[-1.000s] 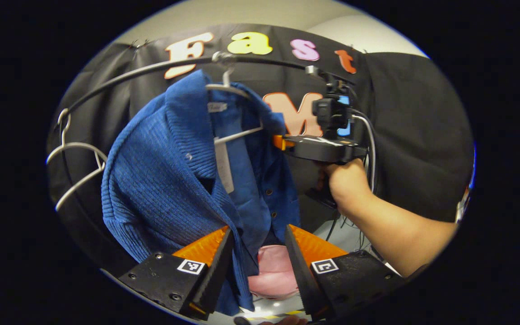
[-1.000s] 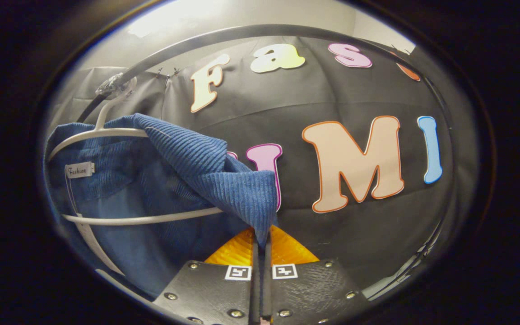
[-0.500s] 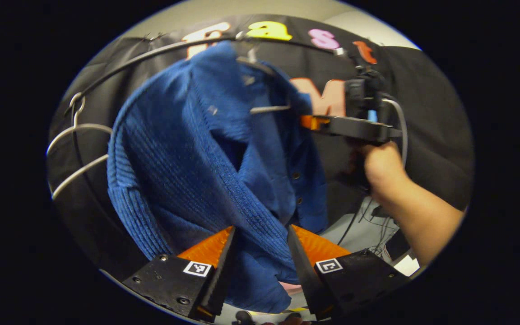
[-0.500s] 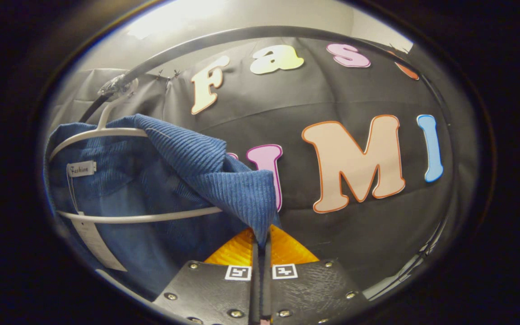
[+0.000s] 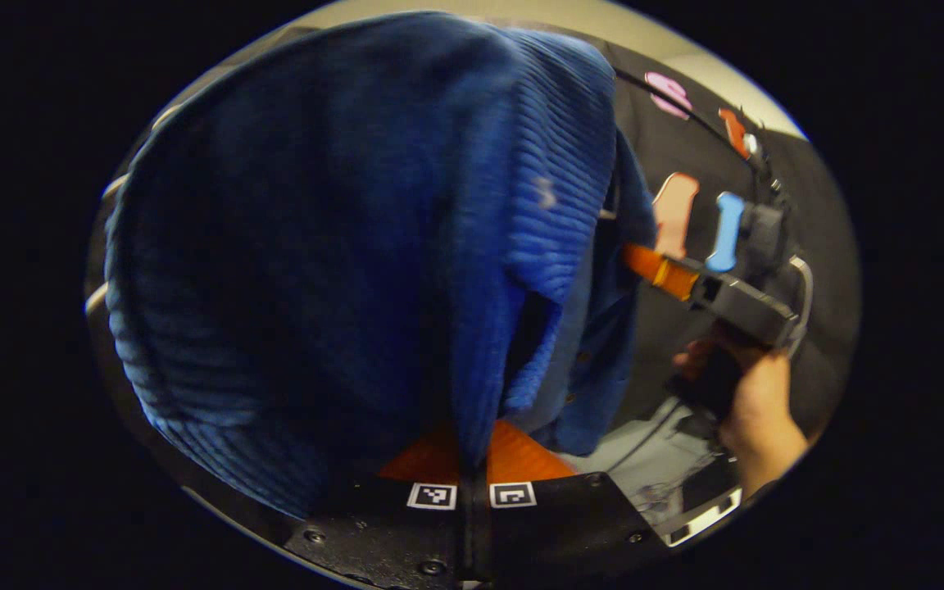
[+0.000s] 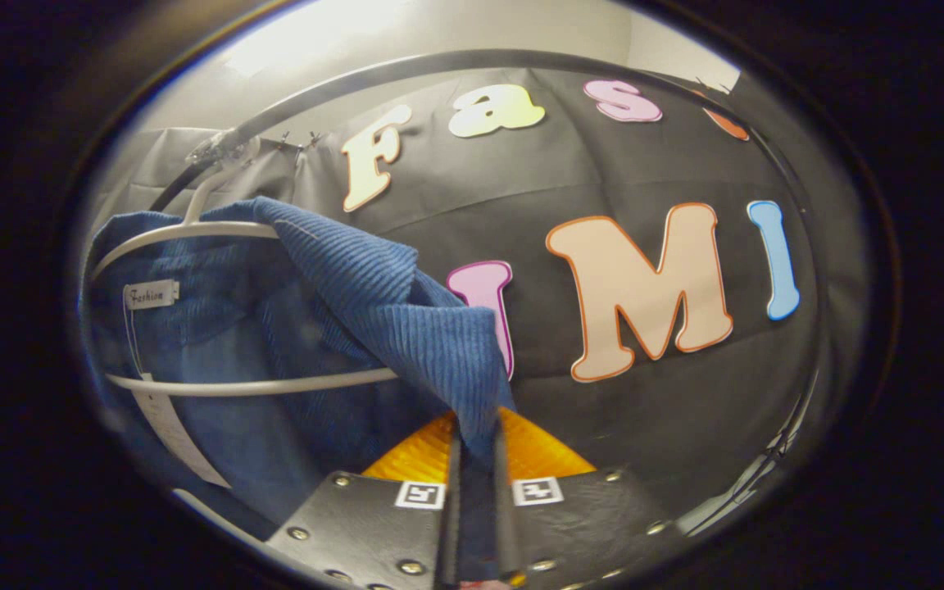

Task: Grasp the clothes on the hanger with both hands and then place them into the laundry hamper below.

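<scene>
Left gripper point(image 5: 472, 459) was clamped on a fold of the blue cardigan point(image 5: 341, 246); right gripper point(image 6: 476, 467) pinched its other shoulder. Cardigan hung on the white hanger point(image 6: 251, 383), bunched above both jaws.

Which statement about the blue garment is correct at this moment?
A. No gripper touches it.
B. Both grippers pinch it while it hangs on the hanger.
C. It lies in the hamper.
B: the left gripper and right gripper each pinch the blue garment, draped over the white hanger.
</scene>
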